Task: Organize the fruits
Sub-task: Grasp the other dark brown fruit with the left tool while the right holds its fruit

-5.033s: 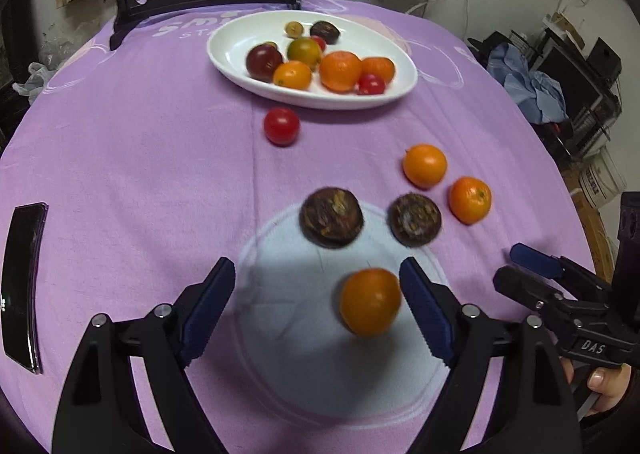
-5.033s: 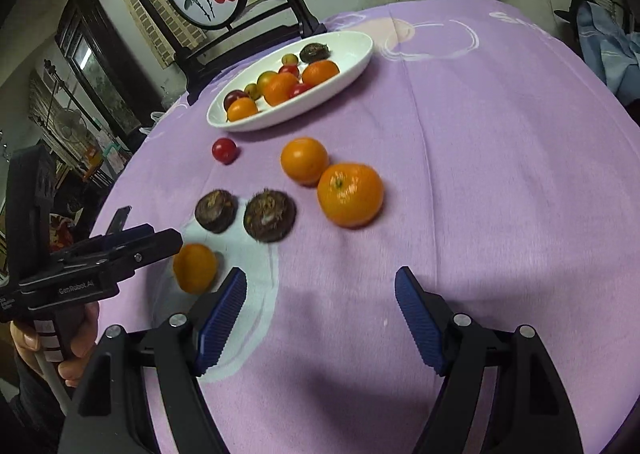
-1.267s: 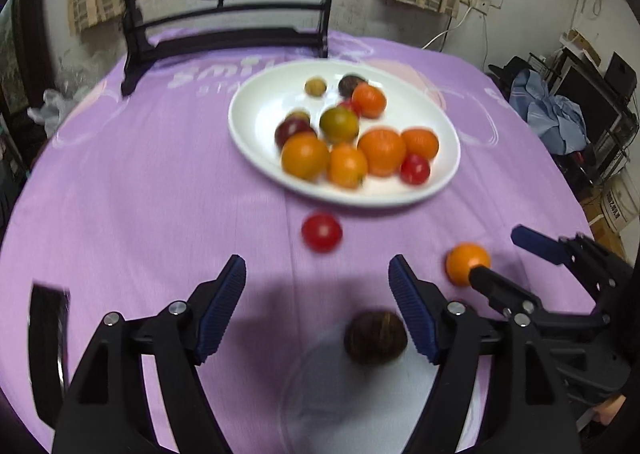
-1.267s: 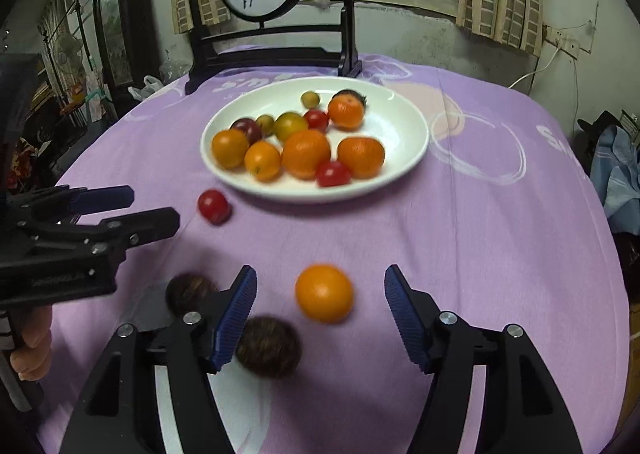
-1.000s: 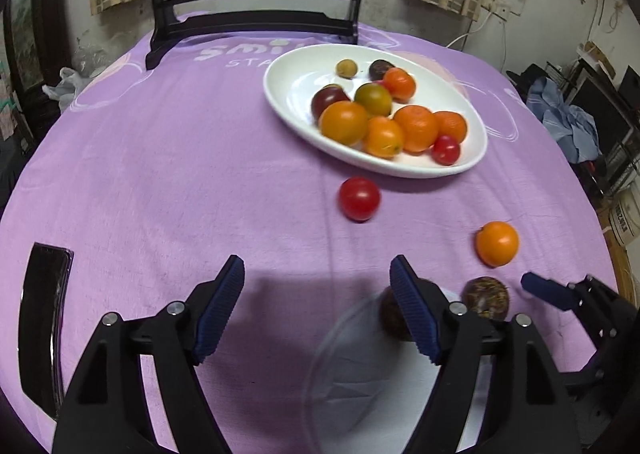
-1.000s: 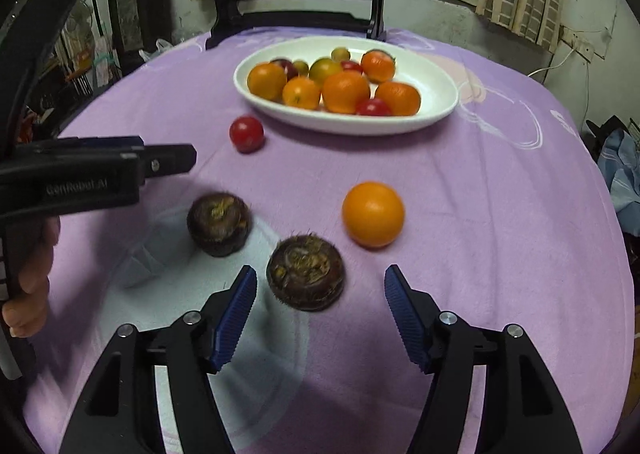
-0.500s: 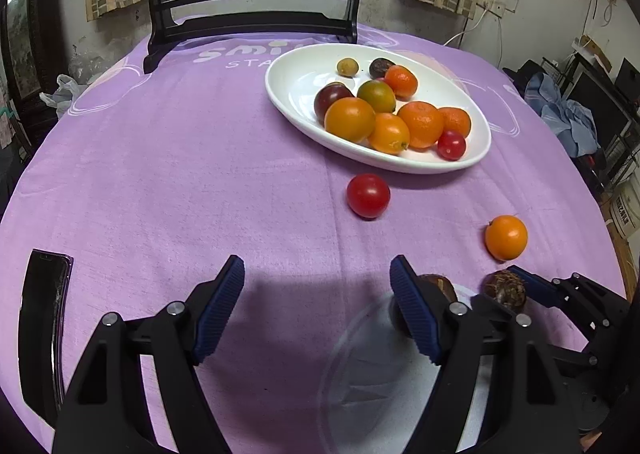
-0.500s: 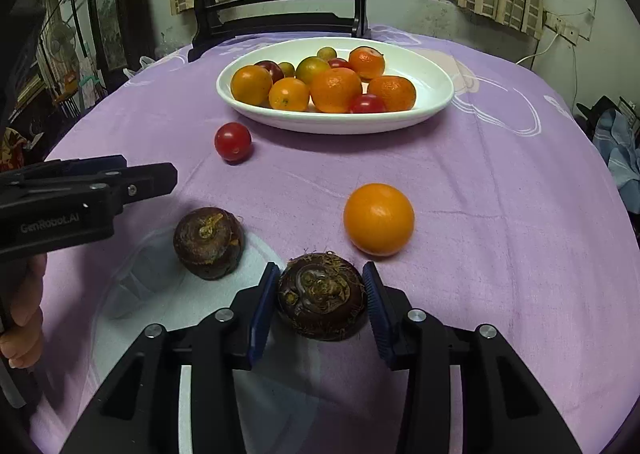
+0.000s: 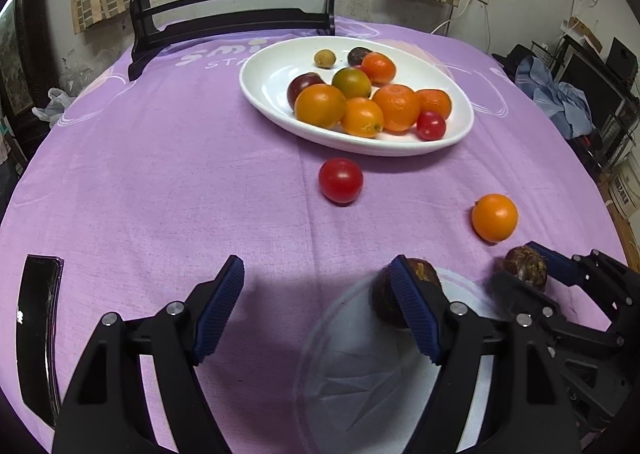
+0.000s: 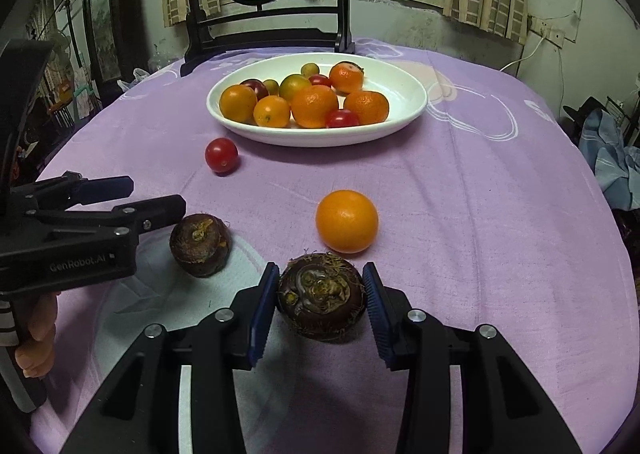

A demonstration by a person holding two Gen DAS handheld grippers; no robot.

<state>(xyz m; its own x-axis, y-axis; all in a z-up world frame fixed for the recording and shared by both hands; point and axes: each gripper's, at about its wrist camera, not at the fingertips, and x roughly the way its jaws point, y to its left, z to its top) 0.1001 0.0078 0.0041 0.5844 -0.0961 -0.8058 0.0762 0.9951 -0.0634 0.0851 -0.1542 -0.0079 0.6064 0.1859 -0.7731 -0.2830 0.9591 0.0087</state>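
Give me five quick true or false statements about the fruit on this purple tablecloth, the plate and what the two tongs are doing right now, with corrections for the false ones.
1. The right tongs are clamped on a dark brown rough round fruit. True.
2. The left tongs hold the small red tomato. False: they are open and empty; the tomato lies alone on the cloth.
3. The white oval plate is empty. False: it holds oranges, tomatoes and darker fruit.
4. A loose round orange fruit sits on the cloth beyond the gripped fruit. True.
5. A second dark brown fruit lies in the plate. False: it rests on the cloth near the left tongs.
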